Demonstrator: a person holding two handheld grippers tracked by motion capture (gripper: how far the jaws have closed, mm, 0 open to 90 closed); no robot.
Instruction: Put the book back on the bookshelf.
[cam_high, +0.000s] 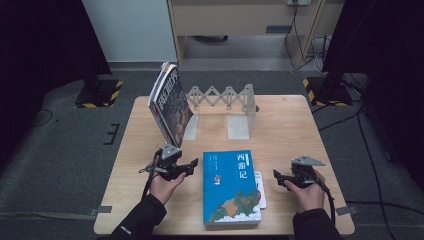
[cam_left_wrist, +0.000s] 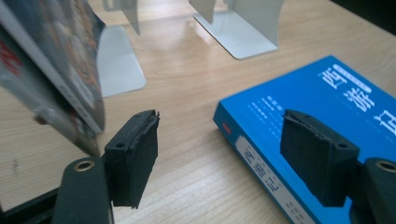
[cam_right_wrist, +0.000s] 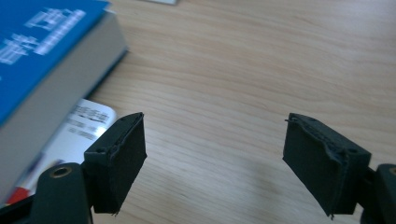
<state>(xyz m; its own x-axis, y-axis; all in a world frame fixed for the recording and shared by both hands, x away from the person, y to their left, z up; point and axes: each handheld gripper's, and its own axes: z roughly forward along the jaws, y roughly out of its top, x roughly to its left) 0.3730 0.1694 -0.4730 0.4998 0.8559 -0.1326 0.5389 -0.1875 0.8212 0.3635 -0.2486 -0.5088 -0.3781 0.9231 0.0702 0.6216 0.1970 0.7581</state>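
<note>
One book is already up: the dark-covered paperback with white lettering (cam_high: 170, 102) leans tilted against the left plate of the grey metal expanding bookend rack (cam_high: 225, 100) at the far side of the pale wooden surface (cam_high: 290, 130). I judge the job about half done. The thick blue hardback with white Chinese characters (cam_high: 231, 186) lies flat on its back between my hands, near my edge of the surface, well apart from the rack, and it has yet to be stood up there. A thin white booklet (cam_high: 260, 189) pokes out from under its right edge, touching it.

My left gripper (cam_high: 186, 167) hovers low just beside the blue book's left edge, pointing right toward it; its fingers (cam_left_wrist: 133, 156) are spread wide with nothing between them, one over bare wood, the other in front of the book's near corner and spine. My right gripper (cam_high: 280, 178) sits just right of the booklet, pointing left, its fingers (cam_right_wrist: 116, 161) likewise wide apart and empty above the wood. Both forearms come in low from my side, wrists level, set to close on the book from either side.
</note>
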